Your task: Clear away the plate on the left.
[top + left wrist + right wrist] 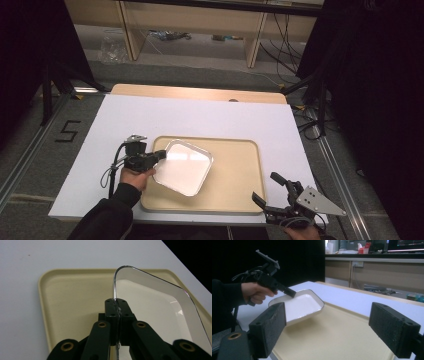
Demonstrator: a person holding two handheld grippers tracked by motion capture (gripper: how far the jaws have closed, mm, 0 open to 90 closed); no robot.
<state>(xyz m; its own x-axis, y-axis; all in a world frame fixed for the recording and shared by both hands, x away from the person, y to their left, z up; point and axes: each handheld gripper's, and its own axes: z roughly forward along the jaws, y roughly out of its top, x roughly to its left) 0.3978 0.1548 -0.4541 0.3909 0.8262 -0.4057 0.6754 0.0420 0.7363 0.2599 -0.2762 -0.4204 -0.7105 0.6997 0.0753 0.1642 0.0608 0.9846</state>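
Gripping rim of white dish (184,167) with left gripper (159,155), tilting it over left half of tray (235,192). Right gripper (272,192) waiting open near tray's front right corner. Next, likely: lowering dish flat, then releasing.

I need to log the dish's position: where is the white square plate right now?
In the high view the white plate sits over the beige tray's left half, gripped at its left rim by the left gripper.
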